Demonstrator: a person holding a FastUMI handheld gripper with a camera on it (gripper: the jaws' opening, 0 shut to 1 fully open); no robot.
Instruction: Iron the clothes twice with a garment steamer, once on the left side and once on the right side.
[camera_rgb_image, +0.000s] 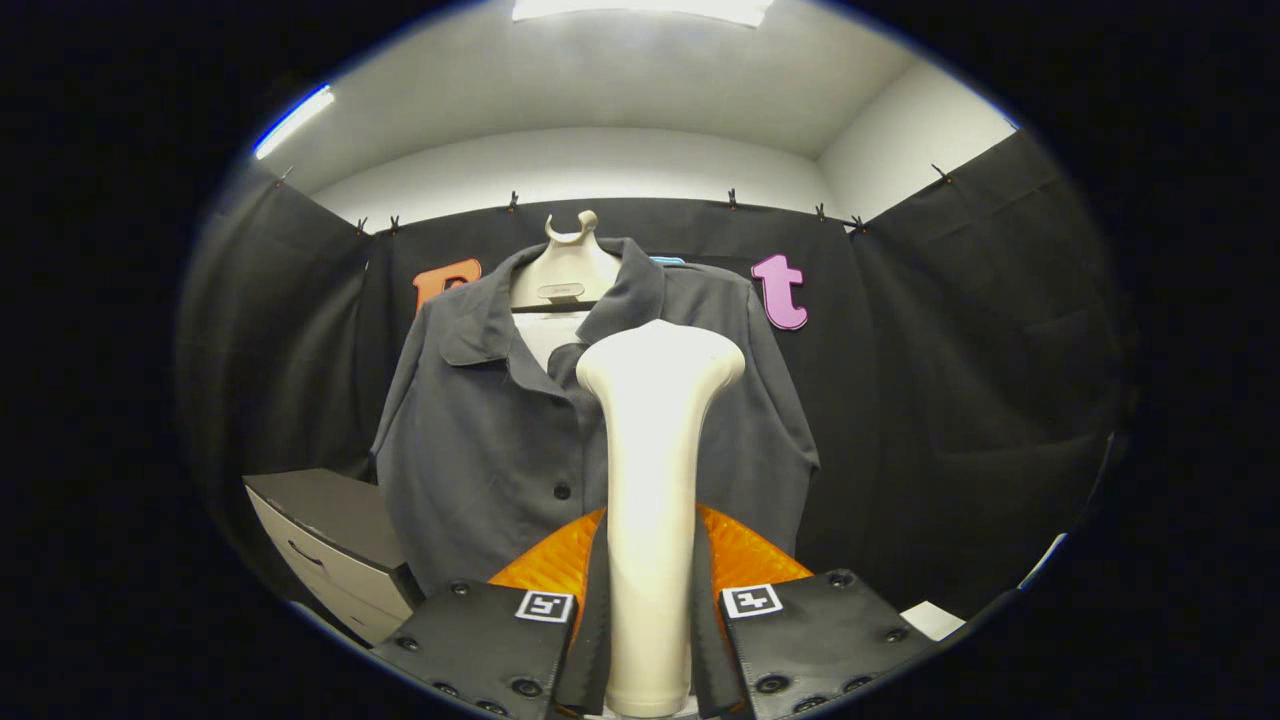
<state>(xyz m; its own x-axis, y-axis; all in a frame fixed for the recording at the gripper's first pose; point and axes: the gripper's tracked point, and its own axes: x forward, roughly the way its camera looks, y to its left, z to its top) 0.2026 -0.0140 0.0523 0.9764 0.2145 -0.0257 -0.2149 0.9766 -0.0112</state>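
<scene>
A cream-white garment steamer (655, 480) stands upright between my fingers, handle low and broad head on top. My gripper (650, 620) is shut on the steamer's handle, both fingers pressing its sides. Beyond it hangs a dark grey button-up shirt (480, 440) on a cream hanger (566, 270) against the black cloth wall. The steamer's head sits in front of the shirt's middle, near the button line. Whether the head touches the cloth cannot be told. The steamer hides the centre of the shirt.
A grey and white cabinet with a drawer (330, 545) stands low to the left of the shirt. A white flat piece (932, 618) lies low on the right. Black cloth walls close in on both sides.
</scene>
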